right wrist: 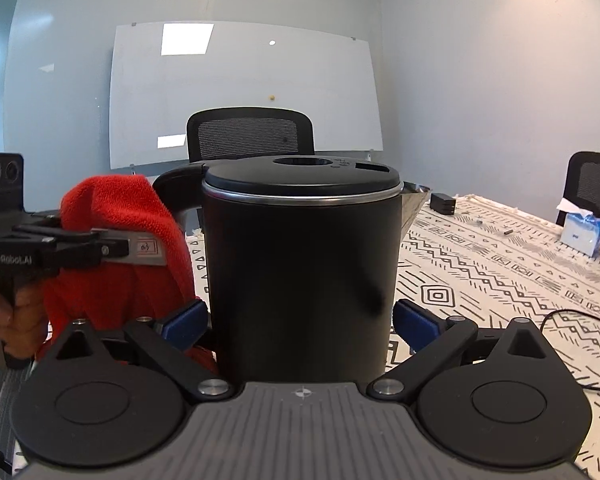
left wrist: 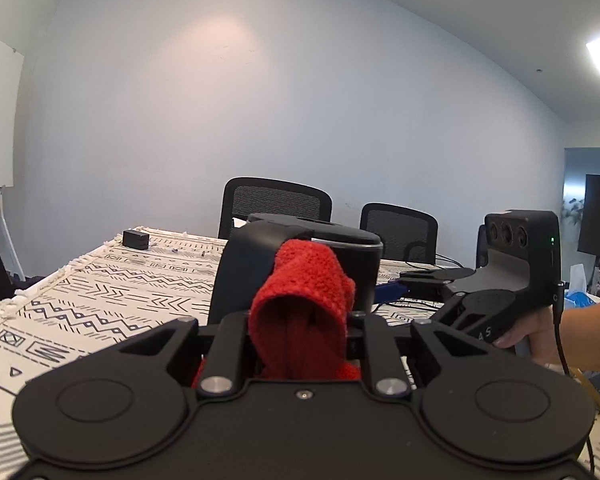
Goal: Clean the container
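A black kettle-like container (right wrist: 300, 272) with a closed black lid stands upright on the patterned tablecloth. My right gripper (right wrist: 300, 320) is shut on its lower body, blue pads (right wrist: 414, 326) on both sides. My left gripper (left wrist: 300, 320) is shut on a red cloth (left wrist: 304, 300) and holds it against the container's handle side (left wrist: 244, 268). In the right wrist view the red cloth (right wrist: 116, 240) and left gripper (right wrist: 132, 250) sit left of the container, by the handle. The right gripper (left wrist: 420, 284) shows at the right of the left wrist view.
The table has a white cloth with black patterns (right wrist: 500, 272). A small black box (left wrist: 136, 239) lies near the far edge. A tissue box (right wrist: 584, 232) stands at the right. A black cable (right wrist: 572, 320) lies near the right gripper. Black chairs (left wrist: 276, 204) ring the table.
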`<state>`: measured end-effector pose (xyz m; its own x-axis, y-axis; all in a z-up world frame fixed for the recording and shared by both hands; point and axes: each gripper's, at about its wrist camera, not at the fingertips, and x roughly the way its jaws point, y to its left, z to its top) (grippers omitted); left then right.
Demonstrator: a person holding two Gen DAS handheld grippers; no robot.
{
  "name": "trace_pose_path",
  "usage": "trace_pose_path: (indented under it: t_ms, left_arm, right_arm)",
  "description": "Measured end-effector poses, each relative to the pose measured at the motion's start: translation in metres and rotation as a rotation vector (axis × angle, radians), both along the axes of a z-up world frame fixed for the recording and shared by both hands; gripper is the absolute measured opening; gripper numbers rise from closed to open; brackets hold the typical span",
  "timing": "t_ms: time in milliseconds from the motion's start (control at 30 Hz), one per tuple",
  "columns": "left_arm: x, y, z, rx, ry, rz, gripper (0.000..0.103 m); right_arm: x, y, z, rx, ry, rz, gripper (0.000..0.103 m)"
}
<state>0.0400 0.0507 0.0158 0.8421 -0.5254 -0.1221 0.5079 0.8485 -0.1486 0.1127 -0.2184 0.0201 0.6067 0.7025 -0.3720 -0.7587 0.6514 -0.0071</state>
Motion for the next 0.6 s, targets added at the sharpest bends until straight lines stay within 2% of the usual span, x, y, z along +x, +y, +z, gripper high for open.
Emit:
trace_pose_path:
  t_ms: [300, 400, 600]
  left_arm:
    - [0.032, 0.035, 0.003, 0.089, -0.006, -0.071, 0.021]
    - [0.034, 0.048, 0.000, 0.091, -0.009, -0.088, 0.021]
    - [0.027, 0.062, -0.006, 0.057, 0.052, -0.082, 0.024]
  right_arm:
    - [0.010, 0.023, 0.003, -0.006, -0.026, 0.008, 0.103]
    - [0.015, 0.026, 0.000, 0.008, -0.031, 0.014, 0.103]
    - [0.022, 0.027, -0.004, 0.029, -0.039, 0.020, 0.103]
